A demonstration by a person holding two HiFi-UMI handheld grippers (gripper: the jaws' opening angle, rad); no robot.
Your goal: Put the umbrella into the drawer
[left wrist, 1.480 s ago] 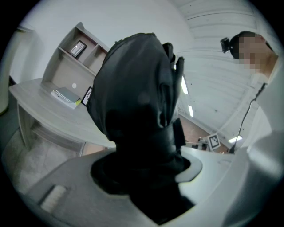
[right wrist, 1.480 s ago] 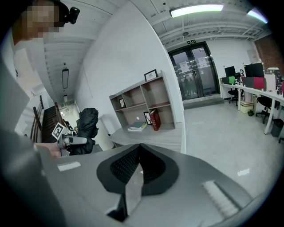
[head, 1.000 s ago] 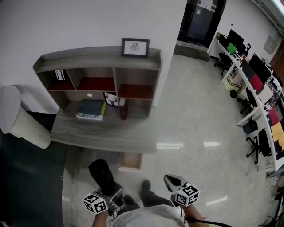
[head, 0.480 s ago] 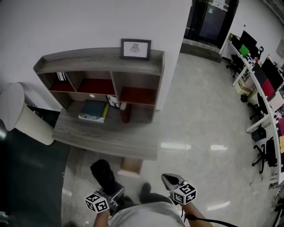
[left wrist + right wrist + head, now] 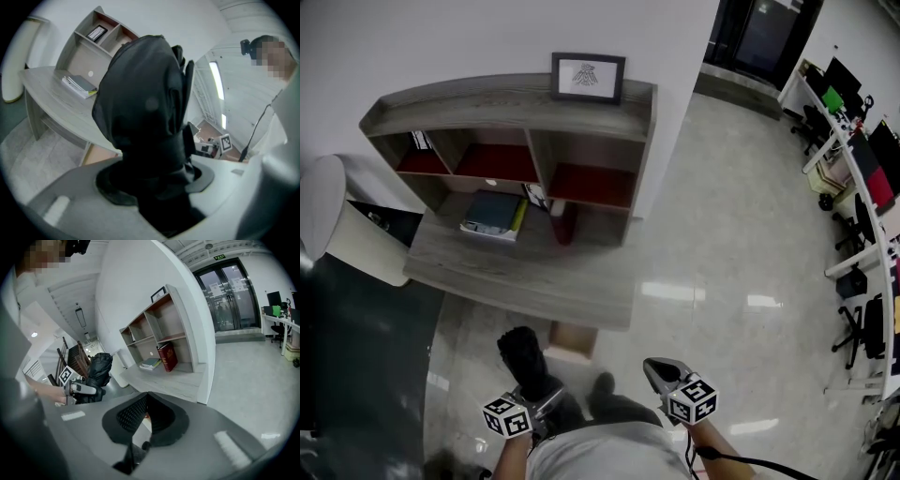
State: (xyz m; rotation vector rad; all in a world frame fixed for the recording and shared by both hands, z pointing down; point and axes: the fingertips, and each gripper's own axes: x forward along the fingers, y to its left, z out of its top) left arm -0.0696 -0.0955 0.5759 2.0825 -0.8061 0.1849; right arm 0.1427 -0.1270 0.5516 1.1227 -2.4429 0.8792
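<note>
A black folded umbrella (image 5: 523, 361) sticks up and forward from my left gripper (image 5: 542, 405), low in the head view, in front of the person's body. In the left gripper view the umbrella (image 5: 140, 103) fills the middle, and the left gripper (image 5: 154, 178) is shut on its lower end. My right gripper (image 5: 659, 373) hangs to the right of it, apart from the umbrella. Its jaws (image 5: 147, 399) meet at the tips with nothing between them. A tan drawer-like box (image 5: 572, 339) sits under the grey desk (image 5: 516, 277), just beyond the umbrella.
On the desk stands a shelf unit (image 5: 506, 103) with a picture frame (image 5: 588, 77) on top, a red book (image 5: 562, 225) and a stack of books (image 5: 492, 214). A white rounded object (image 5: 337, 225) stands at the left. Office desks with monitors (image 5: 862, 169) line the far right.
Both grippers have sunk a little and come nearer to the desk, which now looks larger. The umbrella stays in the left gripper.
</note>
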